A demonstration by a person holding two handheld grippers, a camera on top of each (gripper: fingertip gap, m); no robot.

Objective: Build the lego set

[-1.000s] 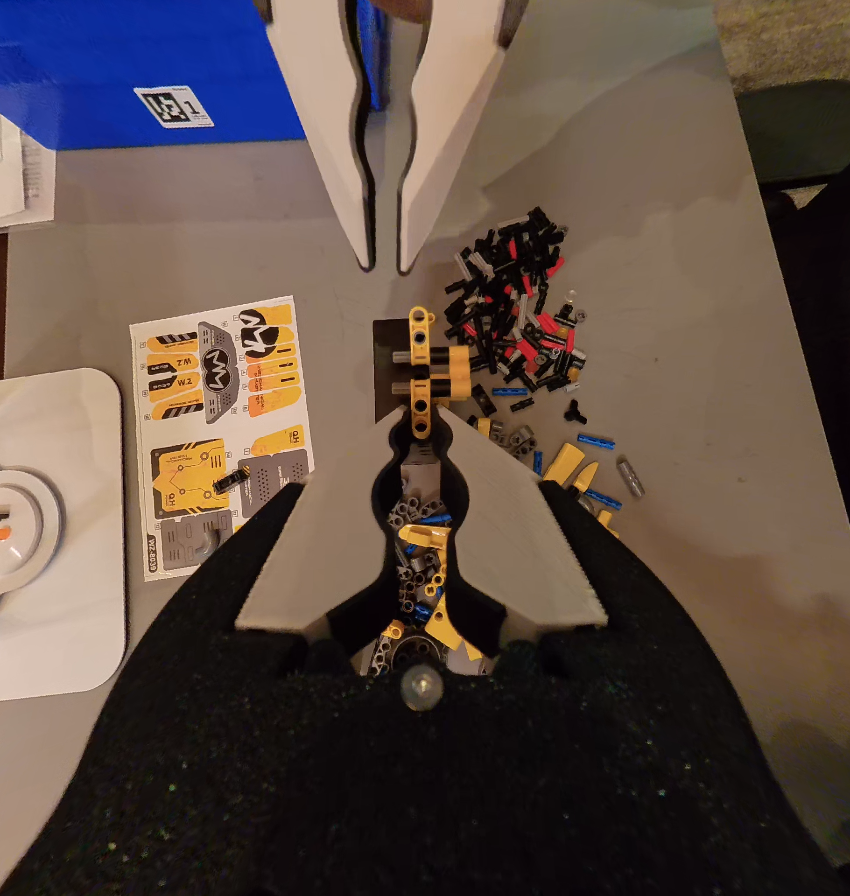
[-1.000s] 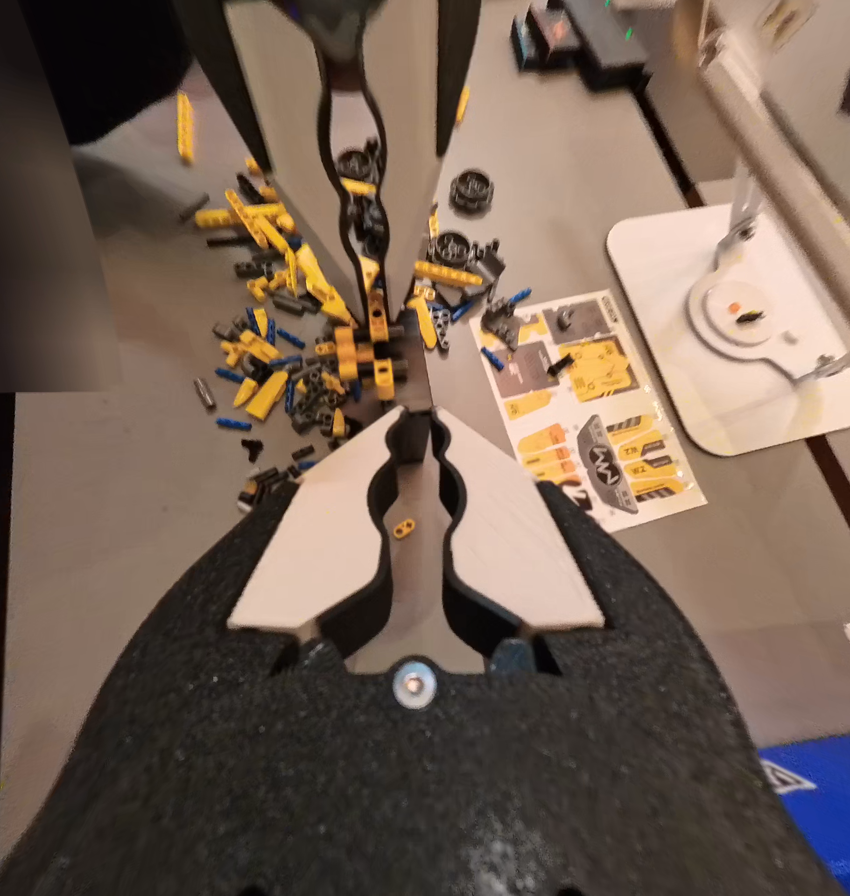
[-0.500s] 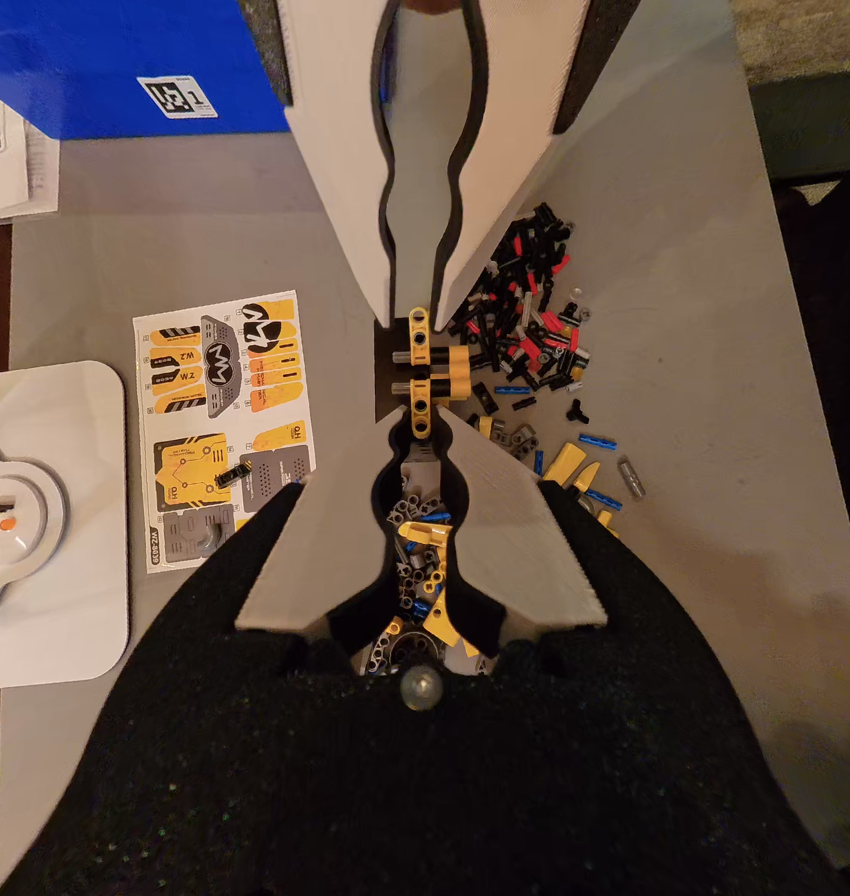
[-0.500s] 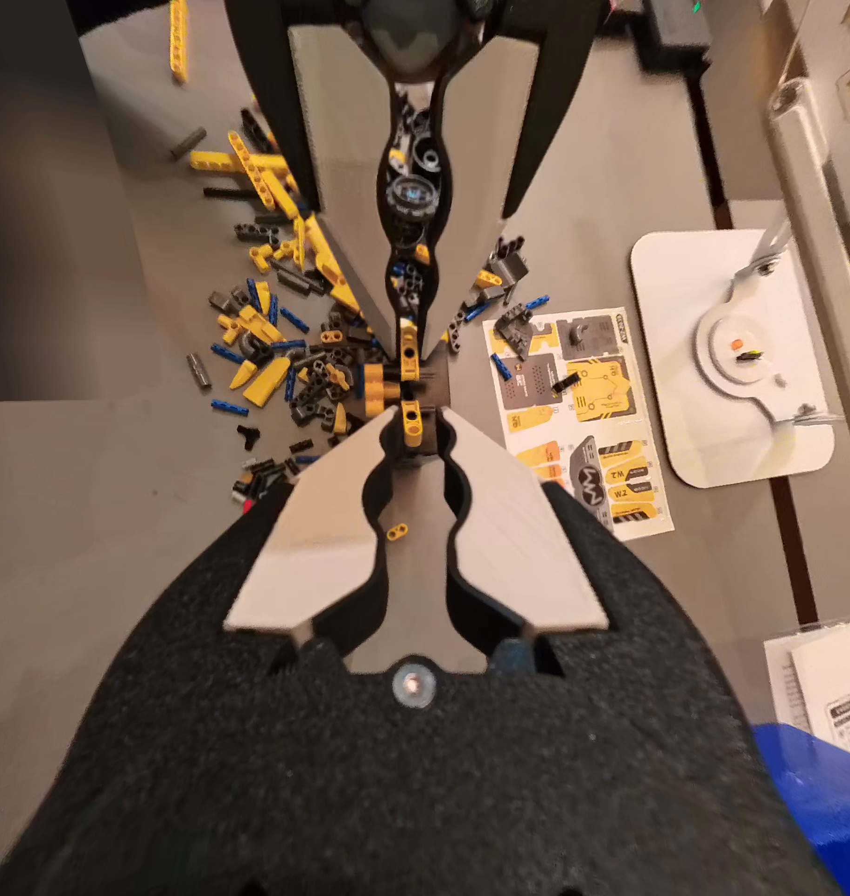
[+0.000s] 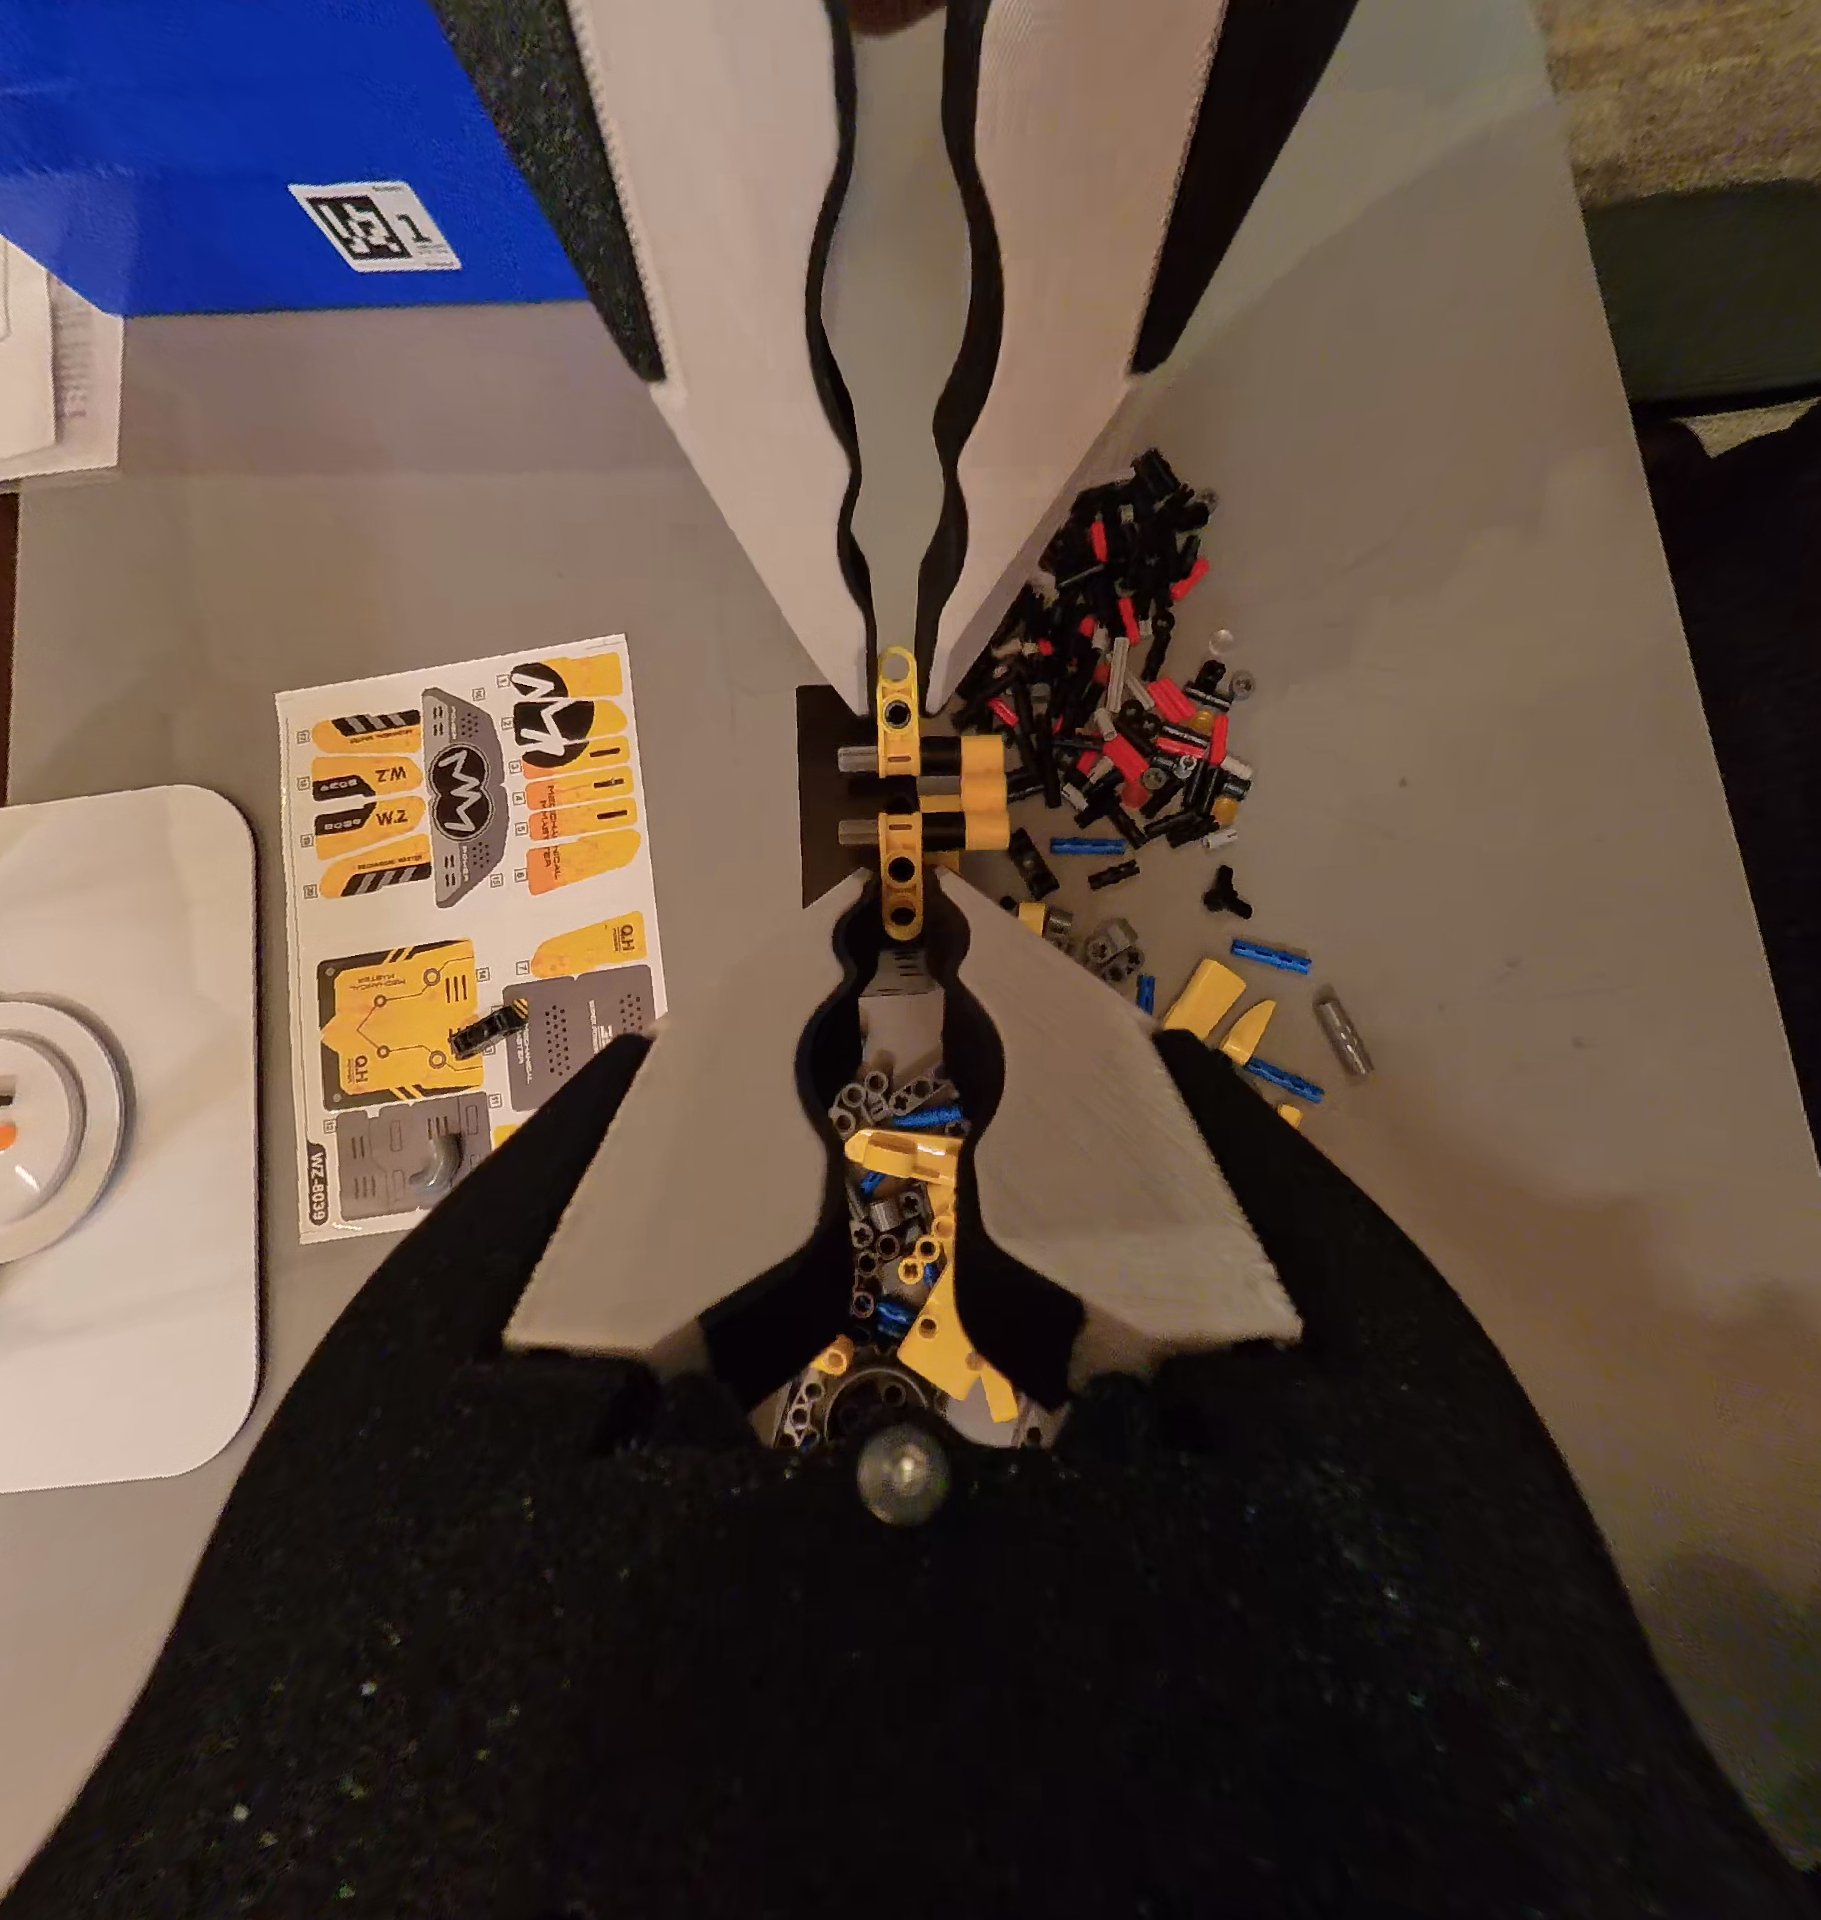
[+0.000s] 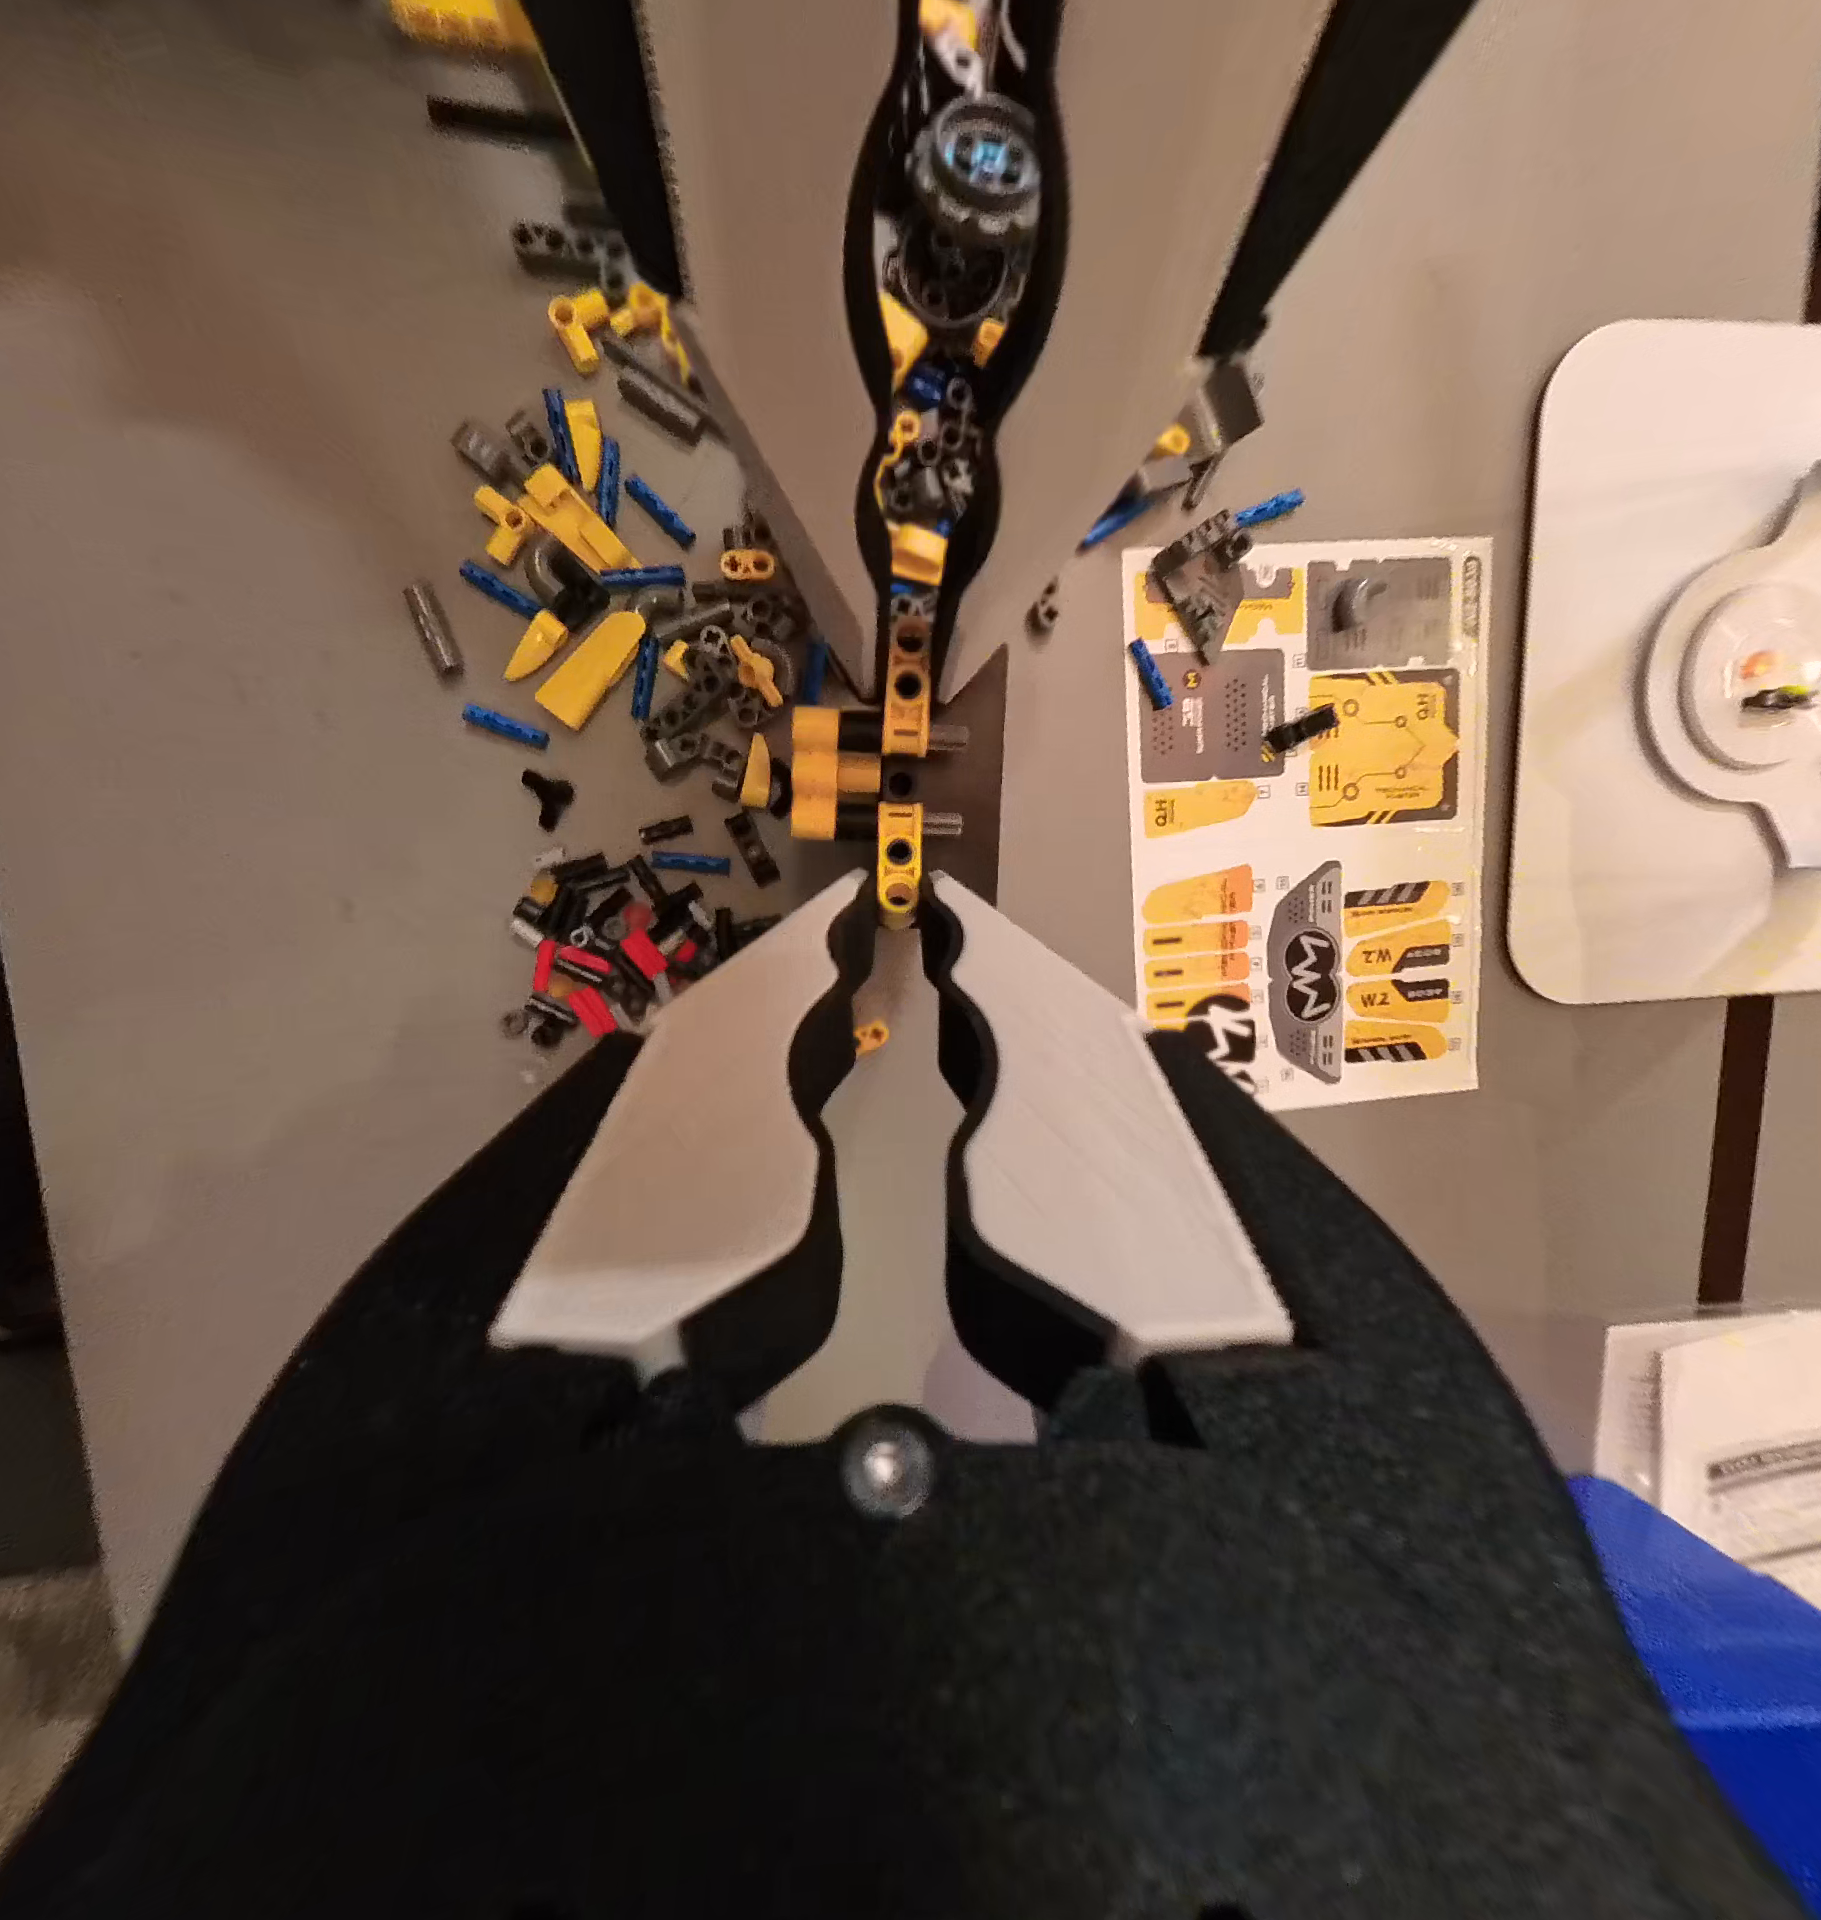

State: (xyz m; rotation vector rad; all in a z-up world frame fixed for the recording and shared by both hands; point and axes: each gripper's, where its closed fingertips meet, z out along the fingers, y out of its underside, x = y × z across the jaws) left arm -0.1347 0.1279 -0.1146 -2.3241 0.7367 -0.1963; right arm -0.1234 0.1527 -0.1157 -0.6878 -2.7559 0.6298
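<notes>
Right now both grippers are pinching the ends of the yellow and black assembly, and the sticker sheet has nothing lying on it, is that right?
Not quite. Both grippers do pinch the yellow and black assembly, but the sticker sheet is not bare: the left wrist view shows a small black piece lying on it.

Light dim and warm, yellowish. Grey table top (image 5: 1405, 1195) brighter in middle, darker near edges. Soft dark shadows fall beside white gripper fingers (image 5: 1114, 1174). Left wrist view sharp: small black and red plastic pins (image 5: 1114, 665) clear. Right wrist view softer; far black round wheel (image 6: 973, 171) blurry. Wide lens bends straight edges near corners. White flat plastic base (image 6: 1706, 665) shines a little.
</notes>
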